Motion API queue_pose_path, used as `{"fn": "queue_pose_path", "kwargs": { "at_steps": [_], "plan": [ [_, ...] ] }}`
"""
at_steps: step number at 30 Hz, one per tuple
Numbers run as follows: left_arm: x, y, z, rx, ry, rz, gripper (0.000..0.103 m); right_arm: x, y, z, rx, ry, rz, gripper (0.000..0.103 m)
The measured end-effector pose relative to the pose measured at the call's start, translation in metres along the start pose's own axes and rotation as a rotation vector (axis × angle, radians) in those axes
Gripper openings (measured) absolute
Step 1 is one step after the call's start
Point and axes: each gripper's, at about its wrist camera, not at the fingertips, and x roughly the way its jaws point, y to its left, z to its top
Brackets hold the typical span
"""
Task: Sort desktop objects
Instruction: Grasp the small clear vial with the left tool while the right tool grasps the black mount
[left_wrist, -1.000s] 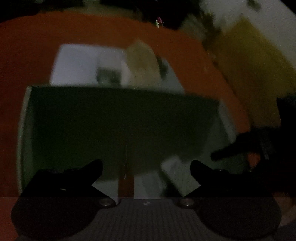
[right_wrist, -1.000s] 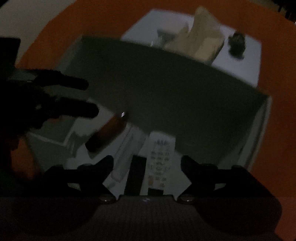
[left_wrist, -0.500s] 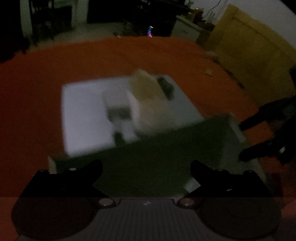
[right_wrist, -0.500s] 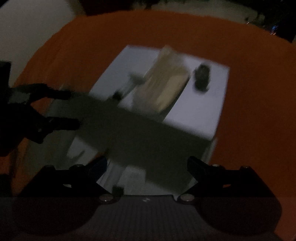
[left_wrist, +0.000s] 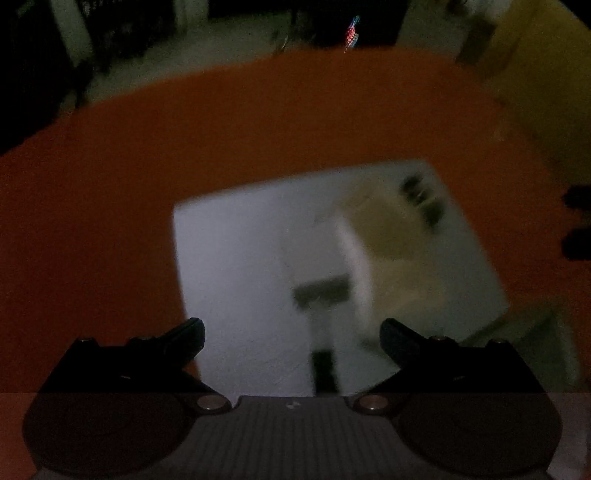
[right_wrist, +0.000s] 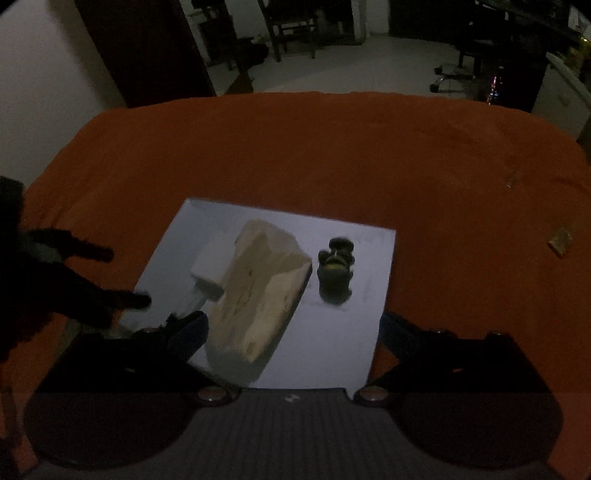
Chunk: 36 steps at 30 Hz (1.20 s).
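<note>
Both grippers empty, jaws spread wide. My right gripper (right_wrist: 293, 325) hangs over the near edge of the white sheet (right_wrist: 373, 280) on the orange cloth (right_wrist: 295, 147). The beige paper bag (right_wrist: 258, 291) lies dead ahead at 12 o'clock, long axis running 11 to 5; the small dark figurine (right_wrist: 335, 269) sits at 1 o'clock. The left gripper (left_wrist: 291, 334) faces the same sheet, blurred, with the bag at 1 o'clock. I judge the right nearer. Against a second ago, the green box filling both views has dropped out; only its corner (left_wrist: 532, 343) shows.
</note>
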Motion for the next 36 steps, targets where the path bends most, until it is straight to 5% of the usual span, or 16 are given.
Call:
{"fn": "queue_pose_path", "kwargs": {
  "at_steps": [3, 5, 14, 16, 21, 26, 28, 36],
  "plan": [
    [0.015, 0.003, 0.005, -0.004, 0.031, -0.027, 0.100, 0.026, -0.017, 0.016, 0.012, -0.007, 0.062, 0.093],
    [0.026, 0.006, 0.008, -0.007, 0.051, -0.046, 0.097, 0.045, -0.028, 0.028, 0.040, 0.041, 0.011, 0.080],
    [0.068, 0.011, 0.020, 0.016, 0.143, -0.091, 0.095, 0.105, -0.049, 0.071, 0.032, 0.170, -0.088, 0.066],
    [0.075, 0.009, 0.019, 0.042, 0.183, -0.091, 0.077, 0.114, -0.049, 0.076, 0.021, 0.185, -0.097, 0.066],
    [0.078, 0.006, 0.012, 0.096, 0.220, -0.080, 0.066, 0.138, -0.045, 0.078, -0.020, 0.236, -0.123, 0.066],
    [0.079, 0.007, 0.015, 0.123, 0.198, -0.044, 0.042, 0.159, -0.042, 0.066, -0.019, 0.284, -0.125, 0.066],
    [0.076, 0.006, 0.017, 0.132, 0.197, -0.043, 0.018, 0.161, -0.042, 0.063, -0.002, 0.280, -0.110, 0.066],
    [0.069, 0.019, 0.019, 0.081, 0.187, -0.026, 0.015, 0.161, -0.038, 0.053, -0.026, 0.304, -0.091, 0.065]
  ]
}}
